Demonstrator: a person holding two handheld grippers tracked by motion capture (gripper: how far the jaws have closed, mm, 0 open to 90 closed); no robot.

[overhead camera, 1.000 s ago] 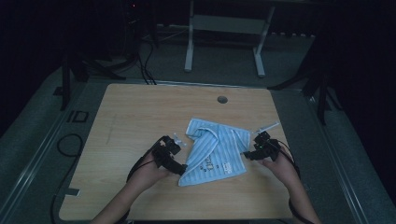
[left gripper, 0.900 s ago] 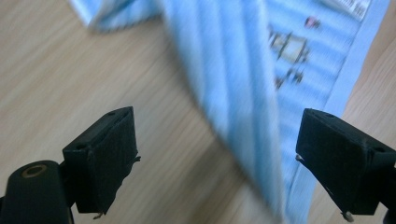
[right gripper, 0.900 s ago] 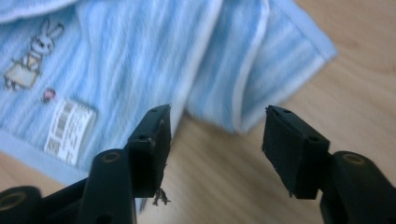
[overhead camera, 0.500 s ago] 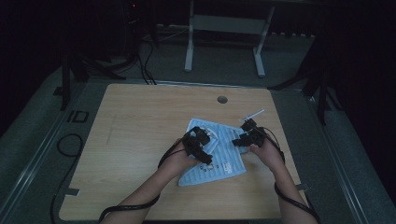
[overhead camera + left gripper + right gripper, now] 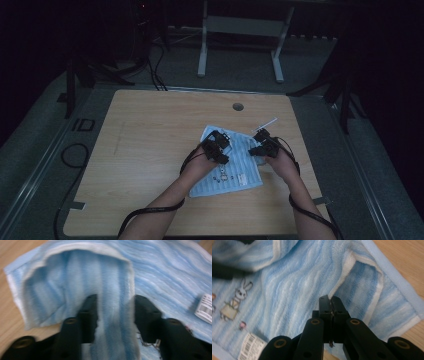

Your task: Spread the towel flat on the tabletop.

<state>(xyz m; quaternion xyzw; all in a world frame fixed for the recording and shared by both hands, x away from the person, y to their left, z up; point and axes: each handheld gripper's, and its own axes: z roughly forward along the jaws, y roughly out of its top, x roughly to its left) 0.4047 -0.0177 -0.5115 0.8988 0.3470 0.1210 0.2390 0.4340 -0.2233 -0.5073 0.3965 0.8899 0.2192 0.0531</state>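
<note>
1. While both hands came in from the towel's sides to its far part over the last second, both grippers have just been closing.
2. The towel is blue with stripes. It lies on the table, a bit right of the middle, and its far corners are folded over.
3. The left gripper is at the far left corner of the towel. Its jaws are partly closed, and a thick fold of towel sits between them. The fold looks held, but the picture is a bit blurry.
4. The right gripper is at the far right part of the towel. Its jaws are pressed together, and they pinch the thin white edge of a flap.
5. A second ago the grippers were wide and stood at the left and right edges. Now they are close together, each with a bit of cloth.
6. I think this means the grabbing step is done, or almost done.
7. Next, the hands can likely lift or pull these corners to fold the towel or lay it flat.
8. The left hold looks looser, so that corner could slip.
9. A small white tag lies near the bunny picture.
</note>
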